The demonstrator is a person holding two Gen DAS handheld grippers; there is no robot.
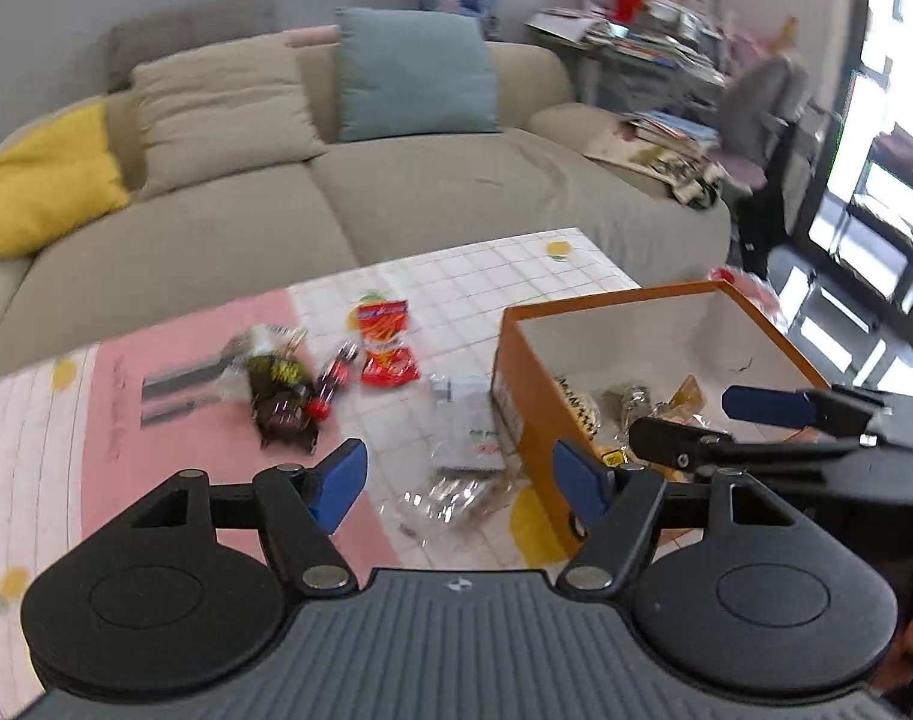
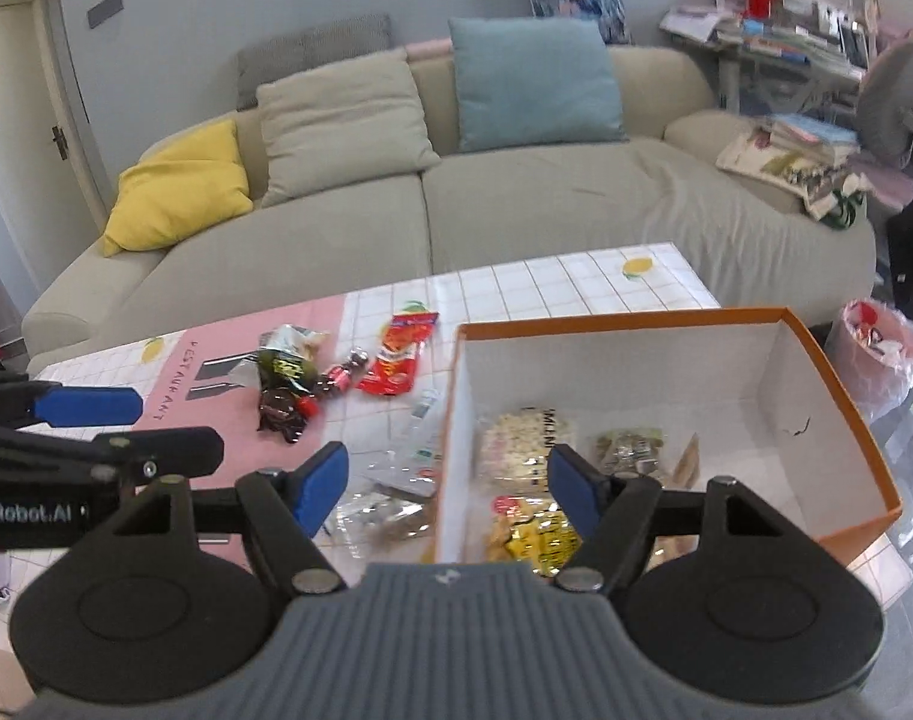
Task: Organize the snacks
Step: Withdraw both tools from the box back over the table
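Observation:
An orange box (image 2: 840, 360) with white inner walls stands on the table at the right and holds several snack packs, among them a yellow one (image 2: 534, 540). It also shows in the left wrist view (image 1: 528, 420). A red pack (image 2: 399, 354), a dark pack (image 2: 282, 381) and clear wrappers (image 2: 390, 510) lie on the table left of the box. My left gripper (image 1: 465, 489) is open and empty above the clear wrappers (image 1: 456, 498). My right gripper (image 2: 447, 489) is open and empty over the box's near left wall.
The table has a white grid cloth and a pink mat (image 2: 174, 396). A beige sofa (image 2: 516, 210) with cushions stands behind it. A pink bin (image 2: 876, 354) stands on the floor to the right. Cluttered shelves (image 2: 786, 18) are at the back right.

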